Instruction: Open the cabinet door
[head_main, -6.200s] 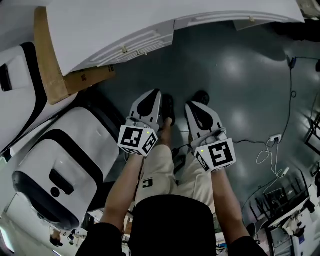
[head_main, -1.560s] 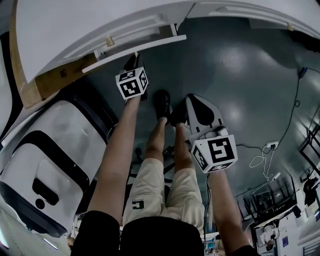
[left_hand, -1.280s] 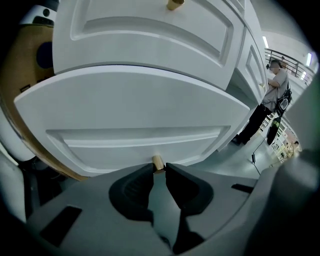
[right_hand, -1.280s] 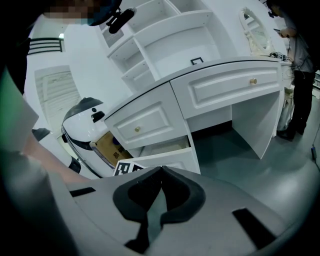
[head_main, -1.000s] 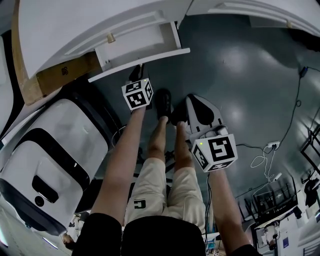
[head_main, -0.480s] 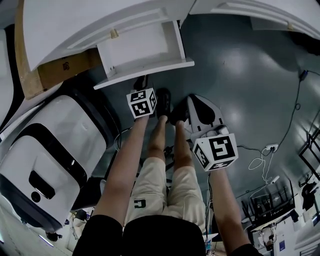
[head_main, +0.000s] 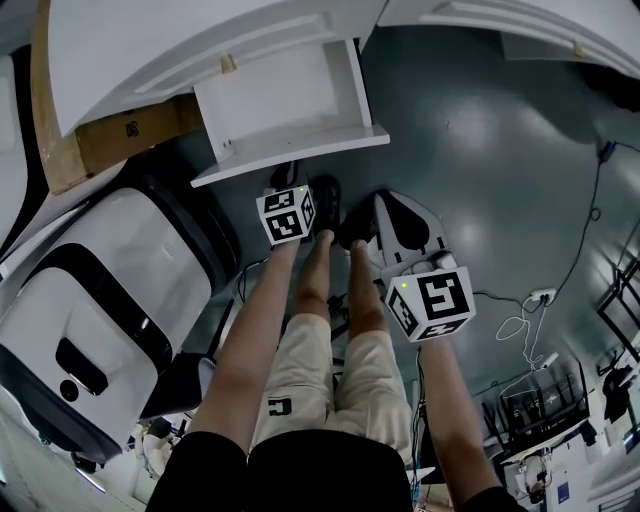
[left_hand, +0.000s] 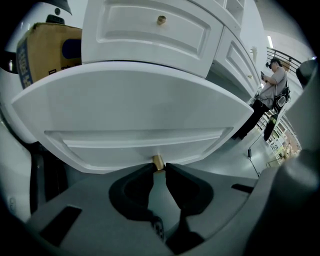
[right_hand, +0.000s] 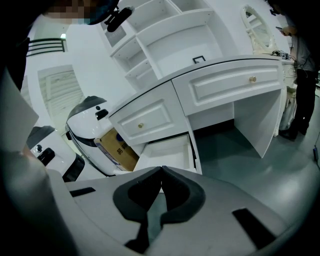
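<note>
The white cabinet's lower drawer (head_main: 285, 100) stands pulled out, and its inside shows from above in the head view. In the left gripper view its front panel (left_hand: 135, 120) fills the middle, with a small brass knob (left_hand: 158, 161) at the lower edge. My left gripper (left_hand: 158, 166) is shut on that knob. In the head view the left gripper (head_main: 284, 180) sits right under the drawer's front edge. My right gripper (head_main: 388, 203) hangs apart over the floor, and in its own view the right gripper (right_hand: 161, 171) is shut on nothing.
A cardboard box (head_main: 120, 130) and a white-and-black machine (head_main: 100, 320) stand left of the cabinet. An upper drawer (left_hand: 150, 30) with its own knob is shut. The wearer's legs and shoes (head_main: 325, 205) are below the drawer. Cables (head_main: 545, 285) lie on the floor at right. A person (left_hand: 274, 85) stands far right.
The drawer has slid further out of the cabinet, toward the wearer. My left gripper has come back with it, still on the knob. The right gripper has kept still.
</note>
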